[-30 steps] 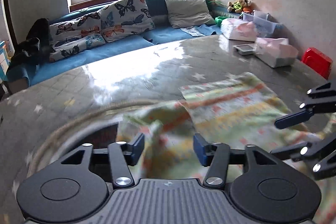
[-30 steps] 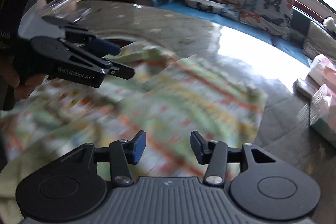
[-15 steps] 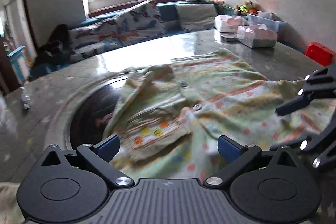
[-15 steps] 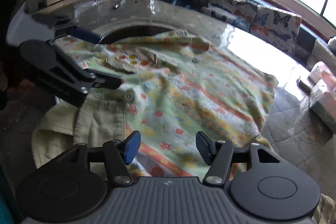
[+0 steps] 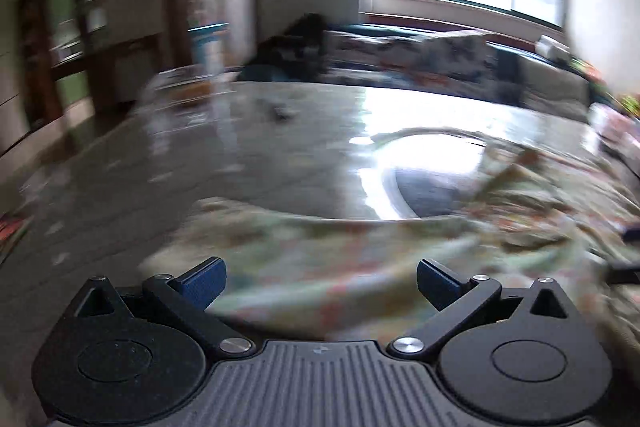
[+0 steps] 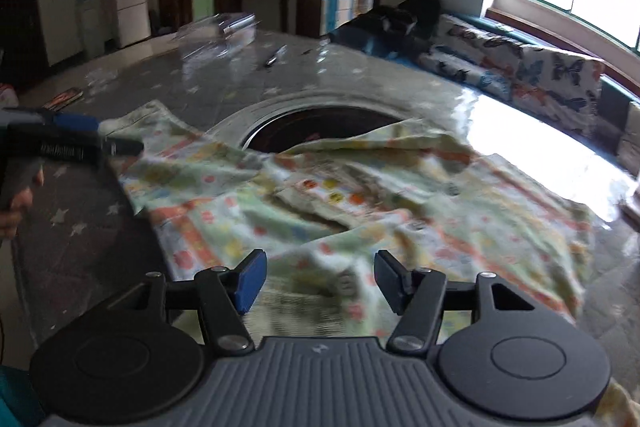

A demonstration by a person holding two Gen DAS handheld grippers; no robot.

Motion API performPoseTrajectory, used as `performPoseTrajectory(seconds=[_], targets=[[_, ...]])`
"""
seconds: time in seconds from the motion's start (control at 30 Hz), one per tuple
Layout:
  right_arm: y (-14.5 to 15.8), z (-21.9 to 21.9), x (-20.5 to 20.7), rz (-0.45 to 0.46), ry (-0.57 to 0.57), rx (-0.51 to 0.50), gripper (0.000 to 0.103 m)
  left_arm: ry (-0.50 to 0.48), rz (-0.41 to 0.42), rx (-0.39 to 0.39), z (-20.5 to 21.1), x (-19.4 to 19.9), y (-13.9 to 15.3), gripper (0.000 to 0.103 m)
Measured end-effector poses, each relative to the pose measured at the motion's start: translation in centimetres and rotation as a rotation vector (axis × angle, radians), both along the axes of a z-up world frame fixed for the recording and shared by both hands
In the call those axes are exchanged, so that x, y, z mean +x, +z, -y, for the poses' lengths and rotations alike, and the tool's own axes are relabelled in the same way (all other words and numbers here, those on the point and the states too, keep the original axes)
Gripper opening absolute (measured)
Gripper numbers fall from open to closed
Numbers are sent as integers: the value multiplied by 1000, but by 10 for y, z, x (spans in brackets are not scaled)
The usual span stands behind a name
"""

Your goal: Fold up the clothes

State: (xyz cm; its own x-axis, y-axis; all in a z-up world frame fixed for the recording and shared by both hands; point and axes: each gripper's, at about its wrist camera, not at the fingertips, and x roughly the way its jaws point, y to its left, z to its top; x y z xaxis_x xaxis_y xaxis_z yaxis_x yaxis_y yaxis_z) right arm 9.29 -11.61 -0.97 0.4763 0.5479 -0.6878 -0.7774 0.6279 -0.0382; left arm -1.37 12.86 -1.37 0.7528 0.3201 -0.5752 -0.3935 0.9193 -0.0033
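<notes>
Both grippers spread over a patterned shirt on the bench

The shirt (image 6: 360,203), pale green with orange stripes and coloured dots, lies crumpled and unfolded on the grey star-printed bench (image 6: 80,219), its far edge draped over the rim of the round dark opening (image 6: 320,131) in the bench's middle. The right gripper (image 6: 318,283) hovers above the shirt's near hem with its jaws spread wide and nothing between them. The left gripper (image 5: 322,285) also has its jaws spread apart and empty, over the shirt's near-left edge; its own view is heavily blurred. In the right wrist view the left gripper shows at the left edge, just beside the shirt's left corner, with a hand (image 6: 16,203) on its handle
</notes>
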Motion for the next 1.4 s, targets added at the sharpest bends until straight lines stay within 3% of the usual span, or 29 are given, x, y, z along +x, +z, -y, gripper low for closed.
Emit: performPoseTrajectory(seconds=[0.17,0.27,0.43,0.57,0.7,0.8,1.07,1.2,1.4], targets=[[-12,-4,-10,-12,23,-42,62,179,24,-81,-49,-22,-6,103],[-11,-3,-11,-13,16,-40,63,213,38,-134,-69,-28,-9,100],[-8,-3,-12,-5,19,-43,63,229,37,-175,-85,-22,-12,76],[-4,-2,-12,0,17,-33,63,248,36,-162,-91,-16,-14,57],[-1,-2,-13,4,17,-28,63,270,32,-152,-98,-11,-15,17],[1,-1,-14,7,11,-19,63,255,37,-183,-105,-6,-10,10],[7,9,-11,2,-20,6,63,140,173,-61,-98,31,54,9],[7,21,-6,-5,-57,20,63,4,230,-102,-65,35,76,9],[12,44,0,2,-121,41,63,-252,248,-164,7,35,90,9]])
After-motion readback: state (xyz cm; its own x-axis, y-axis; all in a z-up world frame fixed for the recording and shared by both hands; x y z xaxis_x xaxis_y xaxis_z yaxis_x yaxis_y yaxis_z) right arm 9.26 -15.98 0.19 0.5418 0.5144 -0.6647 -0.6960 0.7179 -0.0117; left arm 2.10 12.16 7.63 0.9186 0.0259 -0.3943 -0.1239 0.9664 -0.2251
